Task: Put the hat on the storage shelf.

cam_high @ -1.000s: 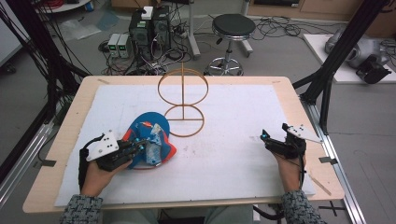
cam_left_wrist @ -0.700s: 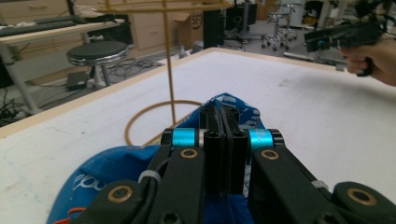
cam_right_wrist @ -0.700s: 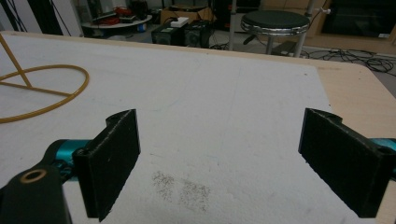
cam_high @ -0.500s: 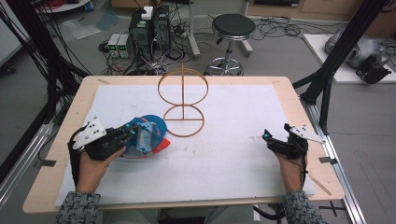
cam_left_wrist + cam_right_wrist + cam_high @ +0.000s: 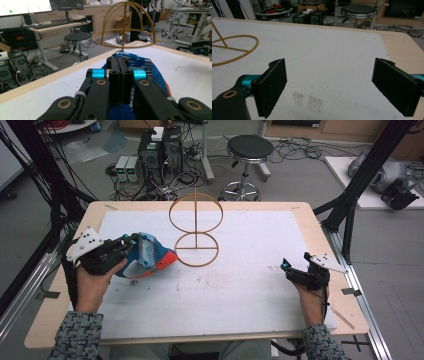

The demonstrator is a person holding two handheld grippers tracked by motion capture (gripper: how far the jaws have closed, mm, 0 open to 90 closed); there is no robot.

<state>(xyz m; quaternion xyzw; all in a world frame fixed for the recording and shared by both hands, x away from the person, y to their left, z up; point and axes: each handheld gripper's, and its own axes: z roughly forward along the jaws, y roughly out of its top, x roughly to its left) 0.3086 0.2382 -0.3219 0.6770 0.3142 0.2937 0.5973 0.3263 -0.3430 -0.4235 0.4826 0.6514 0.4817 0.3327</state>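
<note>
A white mat (image 5: 240,285) covers the wooden table (image 5: 325,220). The left gripper (image 5: 131,241), jaws clamped tight, seemingly pinches the blue-and-orange cap (image 5: 150,257) near the wire stand (image 5: 196,232). The right gripper (image 5: 285,267) gapes empty. Stool (image 5: 249,147) and computers (image 5: 159,145) stand behind.

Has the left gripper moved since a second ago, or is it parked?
Yes. In the high view the left gripper, shut on the blue cap, has drifted left, away from the wire stand, dragging the cap along and lifting it off the table.

Overhead looks forward-down – both tool views share table (image 5: 310,220).
</note>
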